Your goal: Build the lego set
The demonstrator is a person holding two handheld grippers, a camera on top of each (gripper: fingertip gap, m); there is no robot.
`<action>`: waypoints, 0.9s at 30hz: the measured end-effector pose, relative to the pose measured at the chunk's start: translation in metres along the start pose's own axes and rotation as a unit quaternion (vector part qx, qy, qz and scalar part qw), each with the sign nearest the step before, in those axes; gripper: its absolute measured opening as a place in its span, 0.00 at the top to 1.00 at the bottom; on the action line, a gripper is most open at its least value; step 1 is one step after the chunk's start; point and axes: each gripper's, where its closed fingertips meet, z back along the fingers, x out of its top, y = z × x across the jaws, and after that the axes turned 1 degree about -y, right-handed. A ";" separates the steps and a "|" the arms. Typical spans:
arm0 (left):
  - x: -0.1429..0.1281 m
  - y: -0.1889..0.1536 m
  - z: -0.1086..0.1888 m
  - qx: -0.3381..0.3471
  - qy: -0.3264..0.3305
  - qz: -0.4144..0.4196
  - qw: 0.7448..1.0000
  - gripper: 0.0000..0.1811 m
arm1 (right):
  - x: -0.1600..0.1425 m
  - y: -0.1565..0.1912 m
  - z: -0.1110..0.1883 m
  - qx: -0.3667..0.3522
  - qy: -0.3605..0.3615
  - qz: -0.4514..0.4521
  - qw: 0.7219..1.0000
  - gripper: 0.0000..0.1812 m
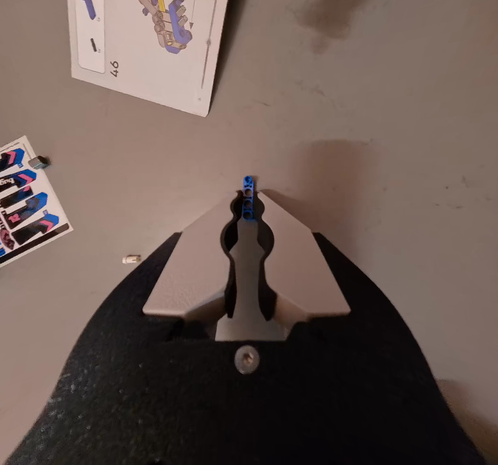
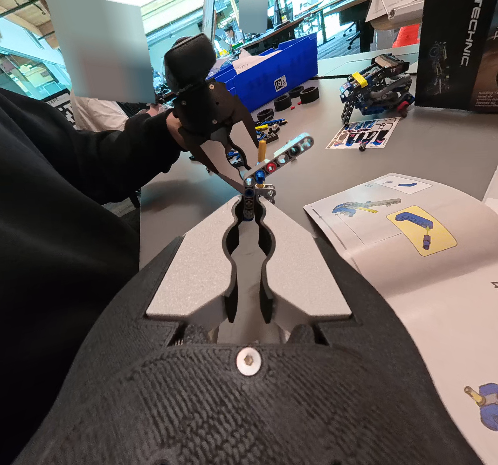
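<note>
In the left wrist view my left gripper [image 1: 248, 194] points down at the grey table and is shut on a small blue beam with holes [image 1: 248, 182], which sticks out past the fingertips. In the right wrist view my right gripper [image 2: 249, 202] is shut on the lower end of a sub-assembly [image 2: 285, 158]. This is a grey beam with a yellow axle [image 2: 262, 148], a red pin [image 2: 270, 167] and blue pins. It is held above the table. The left gripper [image 2: 241, 179] shows there too, held by a black-sleeved hand, its tips right beside the sub-assembly.
An open instruction booklet [image 2: 404, 222] [image 1: 145, 34] lies to the right. A sticker sheet [image 2: 363, 133] [image 1: 27, 201], a partly built model [image 2: 377, 88], the set's box [image 2: 458, 36], a blue bin [image 2: 269, 74], black tyres [image 2: 296, 96] and loose pieces [image 2: 266, 128] lie farther off. A small pale pin [image 1: 131, 259] lies on the table. My right fingertips sit around 15 cm from my left ones.
</note>
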 end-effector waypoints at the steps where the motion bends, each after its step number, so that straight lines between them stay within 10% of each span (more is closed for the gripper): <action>1: 0.000 0.000 0.000 0.000 0.002 -0.002 1.000 0.98 | -0.001 -0.001 0.000 -0.001 0.003 -0.002 1.000 0.97; 7: 0.032 -0.001 0.010 -0.006 -0.139 0.078 0.987 0.98 | 0.003 0.000 -0.006 -0.005 -0.006 0.008 1.000 0.97; 14: 0.098 -0.002 0.071 -0.111 -0.489 0.242 0.831 0.98 | 0.027 0.008 -0.017 0.047 -0.092 -0.009 0.995 0.97; 27: 0.104 -0.015 0.075 -0.161 -0.535 0.224 0.799 0.98 | 0.027 0.019 -0.030 0.080 -0.099 -0.032 0.991 0.97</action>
